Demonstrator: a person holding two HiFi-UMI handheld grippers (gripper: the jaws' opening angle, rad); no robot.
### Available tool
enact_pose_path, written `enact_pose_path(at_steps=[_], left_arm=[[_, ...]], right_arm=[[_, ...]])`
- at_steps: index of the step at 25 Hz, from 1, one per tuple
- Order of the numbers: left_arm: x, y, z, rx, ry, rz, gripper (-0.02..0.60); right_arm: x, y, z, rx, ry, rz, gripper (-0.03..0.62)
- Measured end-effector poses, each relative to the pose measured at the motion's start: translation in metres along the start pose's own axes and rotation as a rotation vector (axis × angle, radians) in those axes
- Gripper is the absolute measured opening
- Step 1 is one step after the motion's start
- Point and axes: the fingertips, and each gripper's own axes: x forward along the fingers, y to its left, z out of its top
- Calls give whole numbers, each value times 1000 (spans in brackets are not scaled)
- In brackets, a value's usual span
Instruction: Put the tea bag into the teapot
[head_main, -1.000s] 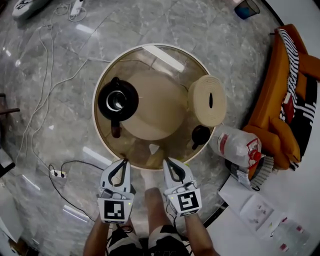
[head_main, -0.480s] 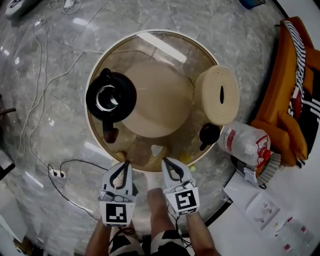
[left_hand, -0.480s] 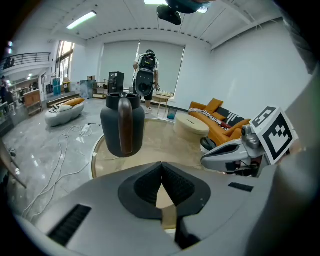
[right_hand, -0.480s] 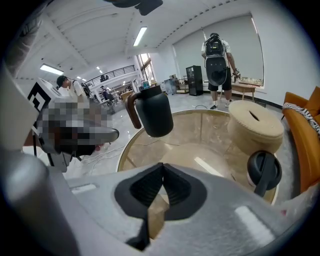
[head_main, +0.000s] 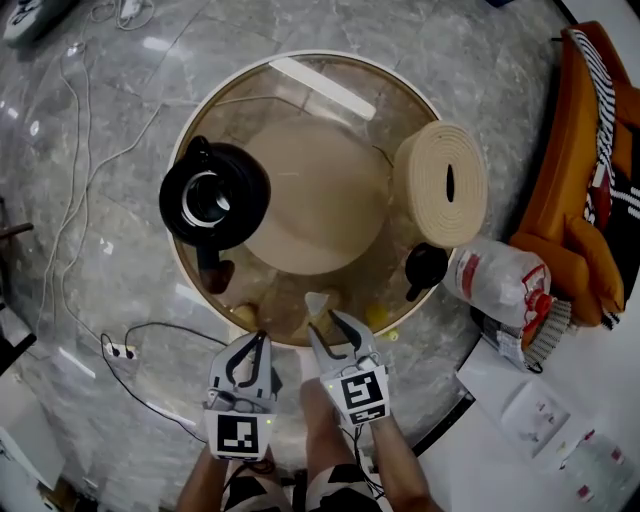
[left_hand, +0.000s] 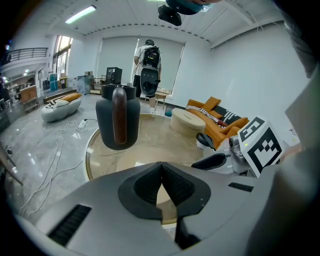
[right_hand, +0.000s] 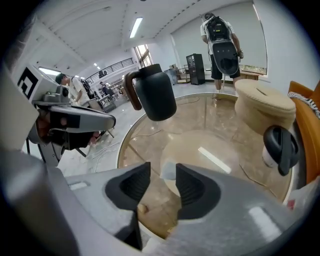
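**One pair of jaws wide, the other closed**

Nearest the person, both grippers hang over the near rim of the round glass bench (head_main: 240, 115). The left gripper (left_hand: 161, 167) sits nearer than the black teapot (head_main: 213, 196) and slightly to its right. Its jaws are closed tip to tip with nothing in them. The right gripper (head_main: 332, 330), farther to the teapot's right, has just been opening its jaws. They stand wide apart and grip nothing. The tea bag (head_main: 320, 300), a small pale packet, lies on the glass just beyond their tips and shows in the gap, nearer than the teapot and to its right. The teapot stands upright with its top uncovered. A black lid (head_main: 426, 266) lies well to the teapot's right, with a round beige box (head_main: 441, 185) just beyond it.
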Motion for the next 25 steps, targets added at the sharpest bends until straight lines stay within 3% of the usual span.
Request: enact_pose_path(at_steps=[13, 20, 25], left_arm=[[14, -2, -26, -7, 40, -22, 17], [16, 0, -28, -10, 40, -23, 17], [16, -1, -26, -16, 43, -24, 17]], right_arm=[[23, -1, -25, -6, 8, -4, 151], [24, -9, -30, -25, 11, -59, 6], [20, -14, -29, -21, 5, -71, 2]])
